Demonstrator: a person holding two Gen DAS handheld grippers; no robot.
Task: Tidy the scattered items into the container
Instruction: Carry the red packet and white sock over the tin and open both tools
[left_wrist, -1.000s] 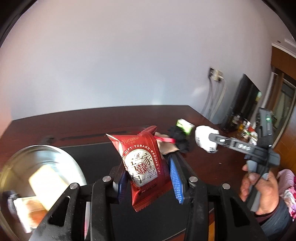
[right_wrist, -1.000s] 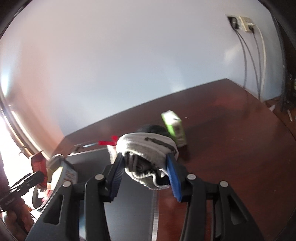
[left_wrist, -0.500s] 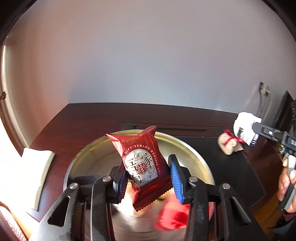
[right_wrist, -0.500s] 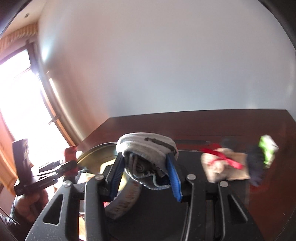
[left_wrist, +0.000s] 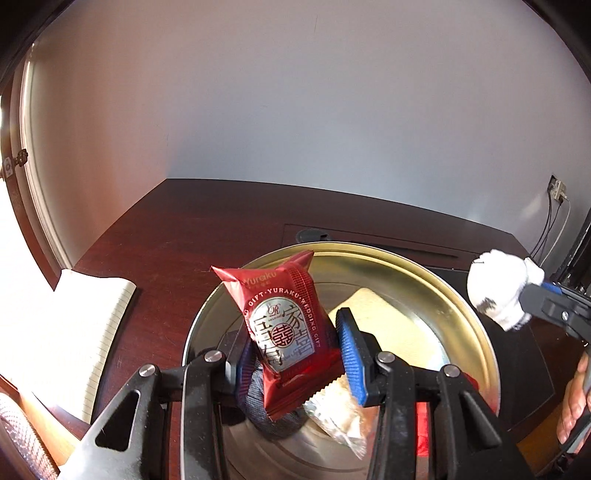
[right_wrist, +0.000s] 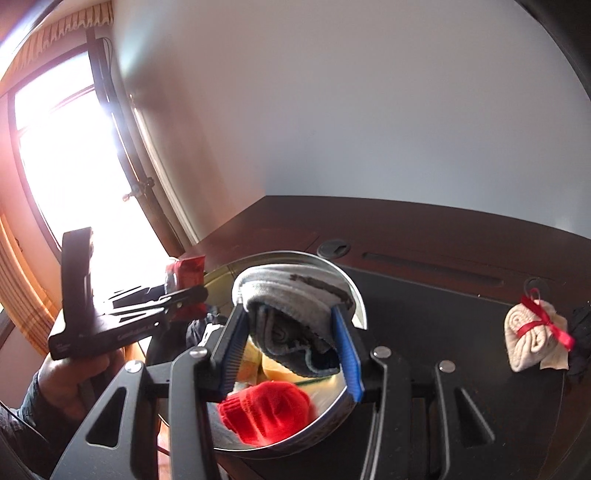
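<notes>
Each gripper is a black frame with triangular cut-outs and silver round screws; the left gripper and right gripper carry ribbed blue pads. The left handle bears faint white lettering, and a dark sleeve covers the wrist

Plain pale wall behind dark wooden desk, bright window alongside

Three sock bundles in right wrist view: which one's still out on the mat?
The beige rolled sock tied with a red ribbon, lying on the black mat. The grey one is in the right claw; the red one is in the tin.
</notes>
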